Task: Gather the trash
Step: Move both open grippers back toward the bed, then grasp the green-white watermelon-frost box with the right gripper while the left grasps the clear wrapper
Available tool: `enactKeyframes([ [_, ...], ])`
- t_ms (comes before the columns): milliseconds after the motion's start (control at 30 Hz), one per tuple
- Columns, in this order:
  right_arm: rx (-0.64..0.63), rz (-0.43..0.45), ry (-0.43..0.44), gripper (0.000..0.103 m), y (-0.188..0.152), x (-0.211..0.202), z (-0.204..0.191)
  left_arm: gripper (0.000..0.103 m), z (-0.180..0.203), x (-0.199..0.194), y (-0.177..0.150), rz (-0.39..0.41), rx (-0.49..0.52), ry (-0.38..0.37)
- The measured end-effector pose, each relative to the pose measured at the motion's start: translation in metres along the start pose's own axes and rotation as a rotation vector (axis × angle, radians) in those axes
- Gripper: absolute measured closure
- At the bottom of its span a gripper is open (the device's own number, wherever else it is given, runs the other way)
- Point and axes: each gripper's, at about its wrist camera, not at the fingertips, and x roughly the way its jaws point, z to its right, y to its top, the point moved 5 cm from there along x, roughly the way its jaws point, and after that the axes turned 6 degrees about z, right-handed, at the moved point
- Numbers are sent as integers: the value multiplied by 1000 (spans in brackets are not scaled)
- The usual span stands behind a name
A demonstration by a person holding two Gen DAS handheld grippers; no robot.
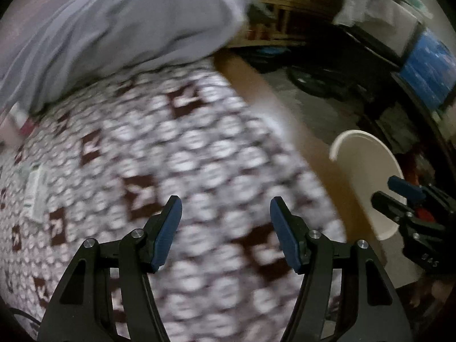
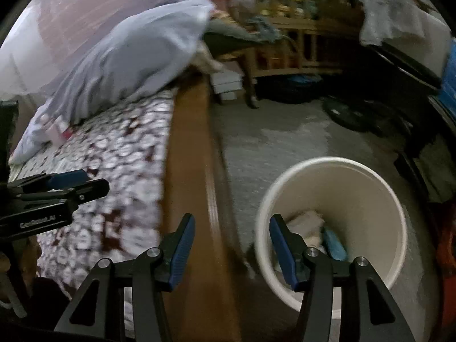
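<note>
- A grey pillow (image 2: 128, 65) lies at the far left end of the bed, on the patterned bedspread (image 2: 114, 154); something small, pink and white, sits just beside its lower edge, too blurred to name.
- In the left wrist view a pale flat scrap (image 1: 37, 191) lies on the bedspread at the left; it may be trash, though the blur keeps me from being sure.
- The left gripper (image 1: 223, 228) hangs over the bedspread with its jaws apart and nothing between them.
- The brown wooden bed rail (image 2: 191, 171) runs between the bedspread and the grey floor (image 2: 270, 131).
- The right gripper (image 2: 232, 248) is over the rail and the near edge of the white bucket (image 2: 370, 188), jaws parted and empty.
- The bucket stands on the floor just beside the bed; inside it lie crumpled white pieces (image 2: 306, 222) and a blue item (image 2: 335, 243), so trash is already collected there.
- Judgement: a drop into the bucket looks finished, and the step in hand is going for more.
- The next move calls for reaching across the bed to whatever is left there, closing on it cleanly, and carrying it over the rail to the bucket.
</note>
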Motion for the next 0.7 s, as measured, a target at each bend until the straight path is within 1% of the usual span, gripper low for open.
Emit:
enactKeyframes([
  [67, -26, -9, 28, 50, 2, 7, -21, 40, -21, -1, -4, -5, -33, 20],
  [200, -83, -26, 75, 50, 5, 20, -61, 40, -78, -7, -15, 1, -102, 73],
  [367, -163, -52, 142, 43, 7, 38, -116, 40, -144, -13, -26, 0, -187, 137],
  [567, -244, -108, 226, 43, 10, 66, -184, 40, -243, -22, -39, 13, -315, 227],
  [700, -295, -156, 279, 43, 14, 92, -233, 40, -294, -27, -51, 9, -382, 263],
])
